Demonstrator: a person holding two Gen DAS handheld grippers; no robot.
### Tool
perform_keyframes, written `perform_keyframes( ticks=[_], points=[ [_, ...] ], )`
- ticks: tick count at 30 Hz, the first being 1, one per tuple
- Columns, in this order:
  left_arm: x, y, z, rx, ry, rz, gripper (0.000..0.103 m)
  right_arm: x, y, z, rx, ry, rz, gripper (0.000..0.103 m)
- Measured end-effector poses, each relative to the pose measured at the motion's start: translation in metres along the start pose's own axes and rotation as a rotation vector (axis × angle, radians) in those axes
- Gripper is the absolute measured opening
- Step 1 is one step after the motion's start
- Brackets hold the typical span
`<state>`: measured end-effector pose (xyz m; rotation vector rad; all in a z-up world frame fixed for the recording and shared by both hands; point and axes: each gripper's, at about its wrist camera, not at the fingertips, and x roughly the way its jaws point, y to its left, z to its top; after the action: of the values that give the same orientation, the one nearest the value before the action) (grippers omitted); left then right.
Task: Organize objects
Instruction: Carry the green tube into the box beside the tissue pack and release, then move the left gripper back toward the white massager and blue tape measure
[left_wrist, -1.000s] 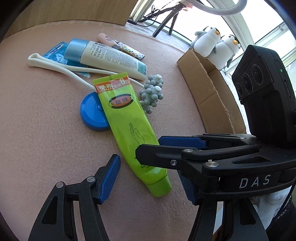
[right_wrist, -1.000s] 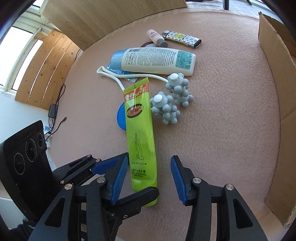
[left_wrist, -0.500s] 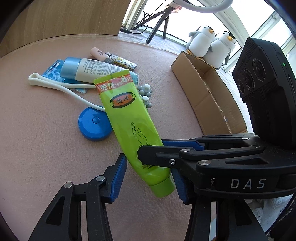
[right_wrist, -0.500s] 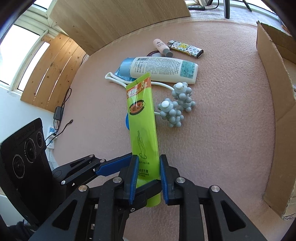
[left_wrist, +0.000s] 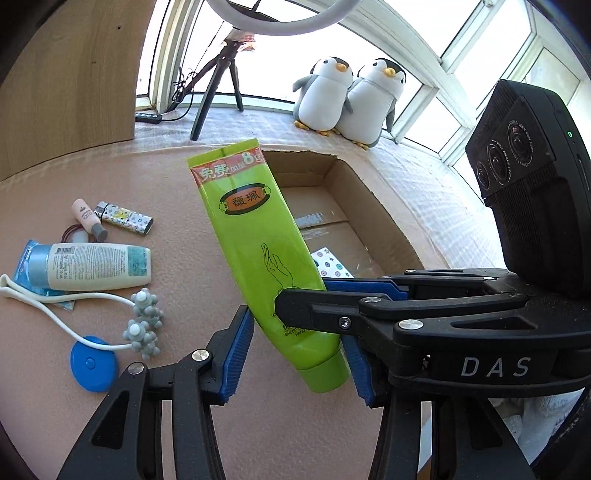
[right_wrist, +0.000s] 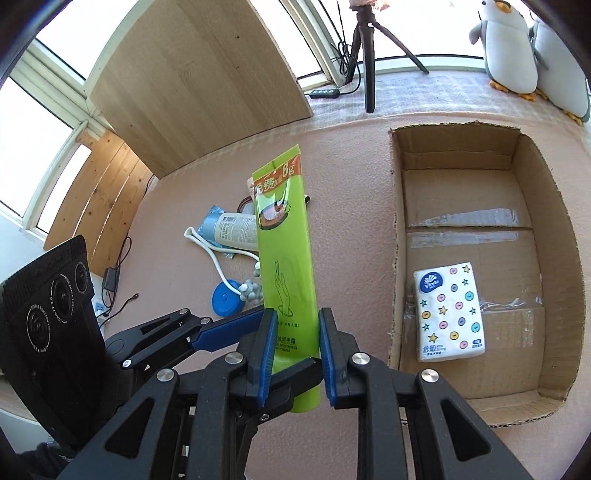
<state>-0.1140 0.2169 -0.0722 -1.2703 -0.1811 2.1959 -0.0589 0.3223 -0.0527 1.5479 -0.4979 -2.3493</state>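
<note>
- Grip first: your right gripper (right_wrist: 295, 349) has its blue pads (right_wrist: 266, 350) pressed against both sides of the green tube (right_wrist: 286, 258), near its cap end; the tube is off the pink table (right_wrist: 351, 206), crimped end up, just left of the cardboard box (right_wrist: 397, 258).
- Your left gripper (left_wrist: 295, 354) stands wide apart; its pads (left_wrist: 236, 354) flank the tube's cap end (left_wrist: 321, 373); whether either pad touches it, you cannot tell.
- In the box: one tissue pack (right_wrist: 448, 312), lying flat near the left wall.
- On the table, left of the tube: one white lotion tube (left_wrist: 96, 266); one lighter (left_wrist: 123, 218); one small pink bottle (left_wrist: 88, 218); one blue disc (left_wrist: 94, 363); one white cord (left_wrist: 55, 306) ending in two grey knobbed heads (left_wrist: 144, 328); one blue packet (left_wrist: 22, 266) under the lotion tube.
- On the sill beyond: two plush penguins (left_wrist: 351, 99), touching; one tripod (left_wrist: 218, 85).
</note>
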Motion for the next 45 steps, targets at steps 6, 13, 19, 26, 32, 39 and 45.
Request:
perform_keyframes(
  ticks=[6, 13, 19, 26, 32, 39, 45],
  points=[
    [0.037, -0.055, 0.029, 0.051, 0.022, -0.059, 0.052, -0.032, -0.053, 0.006, 0.064, -0.048, -0.059, 0.021],
    [0.07, -0.094, 0.044, 0.1, 0.046, -0.093, 0.052, -0.051, -0.096, 0.011, 0.113, -0.079, -0.108, 0.021],
    [0.075, -0.098, 0.046, 0.128, 0.047, -0.066, 0.072, -0.061, -0.109, 0.011, 0.116, -0.112, -0.198, 0.055],
    [0.05, -0.069, 0.036, 0.094, 0.029, -0.03, 0.072, -0.058, -0.098, 0.01, 0.108, -0.129, -0.187, 0.054],
    [0.011, -0.024, 0.019, 0.032, 0.004, 0.044, 0.072, -0.042, -0.059, 0.014, 0.027, -0.111, -0.174, 0.055],
    [-0.043, 0.052, -0.009, -0.069, -0.008, 0.195, 0.072, -0.001, -0.003, 0.024, -0.085, -0.031, -0.133, 0.057],
    [-0.09, 0.121, -0.037, -0.19, -0.033, 0.262, 0.072, 0.047, 0.041, 0.033, -0.164, 0.068, -0.106, 0.057]
  ],
)
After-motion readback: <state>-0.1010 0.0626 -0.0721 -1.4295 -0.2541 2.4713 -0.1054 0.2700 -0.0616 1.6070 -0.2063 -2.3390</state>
